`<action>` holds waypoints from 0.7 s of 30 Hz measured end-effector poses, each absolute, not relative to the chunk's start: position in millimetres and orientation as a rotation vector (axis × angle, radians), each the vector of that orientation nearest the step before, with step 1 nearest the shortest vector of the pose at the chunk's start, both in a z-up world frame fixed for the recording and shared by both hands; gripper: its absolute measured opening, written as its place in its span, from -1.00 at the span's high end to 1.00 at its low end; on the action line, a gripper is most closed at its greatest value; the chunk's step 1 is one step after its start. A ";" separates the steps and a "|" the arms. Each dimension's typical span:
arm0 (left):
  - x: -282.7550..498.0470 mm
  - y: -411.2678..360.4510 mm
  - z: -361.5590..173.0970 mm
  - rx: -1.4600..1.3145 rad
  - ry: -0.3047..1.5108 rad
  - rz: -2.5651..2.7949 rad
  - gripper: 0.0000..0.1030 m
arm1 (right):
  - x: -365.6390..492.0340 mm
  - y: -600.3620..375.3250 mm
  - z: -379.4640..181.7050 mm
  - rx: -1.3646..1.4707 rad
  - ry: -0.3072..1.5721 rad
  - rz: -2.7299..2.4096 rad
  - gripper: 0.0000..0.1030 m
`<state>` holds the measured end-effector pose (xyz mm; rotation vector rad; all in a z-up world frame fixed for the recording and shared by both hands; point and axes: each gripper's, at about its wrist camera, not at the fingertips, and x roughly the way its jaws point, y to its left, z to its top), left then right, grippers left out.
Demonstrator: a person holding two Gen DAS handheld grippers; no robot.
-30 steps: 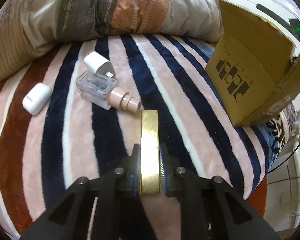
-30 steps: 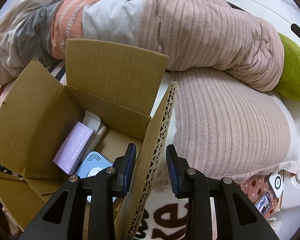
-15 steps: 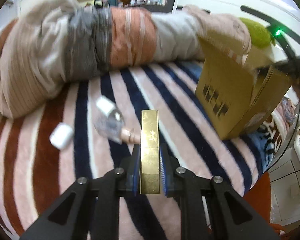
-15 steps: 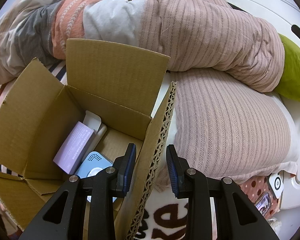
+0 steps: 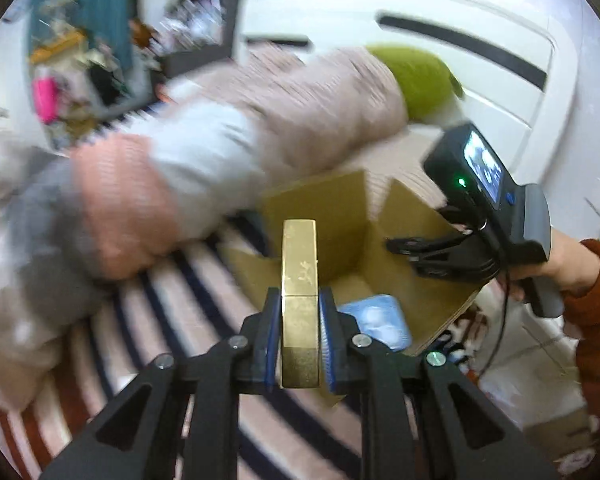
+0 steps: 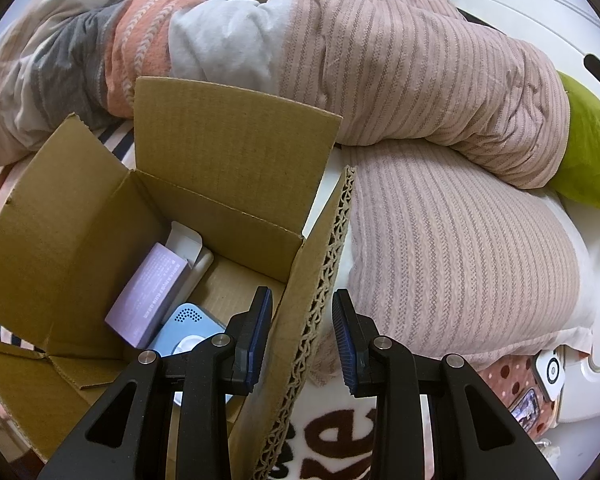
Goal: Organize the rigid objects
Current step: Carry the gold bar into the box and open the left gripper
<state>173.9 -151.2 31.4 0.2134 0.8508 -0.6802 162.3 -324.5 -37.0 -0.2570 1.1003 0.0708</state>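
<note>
My left gripper (image 5: pixel 299 320) is shut on a long gold bar (image 5: pixel 299 280) and holds it in the air, pointing at the open cardboard box (image 5: pixel 340 216). A light blue device (image 5: pixel 376 320) lies in the box. My right gripper (image 6: pixel 302 332) is open, with the box's right flap (image 6: pixel 312 292) standing between its fingers, not pinched. In the right wrist view the box (image 6: pixel 60 200) holds a purple carton (image 6: pixel 148 292) and the blue device (image 6: pixel 188 328). The right gripper also shows in the left wrist view (image 5: pixel 400 246) at the box's right edge.
A rolled striped quilt (image 6: pixel 380 80) lies behind the box. A green cushion (image 6: pixel 592 152) sits at the far right. The striped blanket (image 5: pixel 140 320) covers the bed under the left gripper. A white headboard (image 5: pixel 460 40) stands behind.
My left gripper has lifted the gold bar off the blanket and swung right toward the box; the small objects on the blanket have left its view. The right gripper has stayed put.
</note>
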 end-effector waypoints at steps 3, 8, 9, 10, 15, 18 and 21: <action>196.2 -190.3 10.8 0.241 0.954 -0.721 0.71 | 162.6 -324.6 -36.4 -0.257 1.096 0.074 0.51; 213.3 -223.9 -10.5 0.271 1.056 -0.753 0.71 | 161.0 -324.9 -36.3 -0.259 1.088 0.083 0.51; 214.5 -225.5 -13.3 0.273 1.068 -0.757 0.71 | 160.6 -325.7 -36.2 -0.260 1.086 0.084 0.51; 214.7 -227.5 -15.7 0.283 1.071 -0.757 0.71 | 160.1 -326.5 -36.3 -0.260 1.084 0.084 0.51; 212.5 -230.4 -26.3 0.321 1.089 -0.742 0.71 | 160.1 -331.3 -36.3 -0.243 1.086 0.091 0.51; 212.5 -231.7 -30.6 0.330 1.104 -0.736 0.71 | 159.7 -330.7 -36.0 -0.245 1.084 0.090 0.51; 212.9 -233.4 -36.6 0.345 1.121 -0.731 0.71 | 159.8 -330.7 -35.8 -0.247 1.084 0.090 0.51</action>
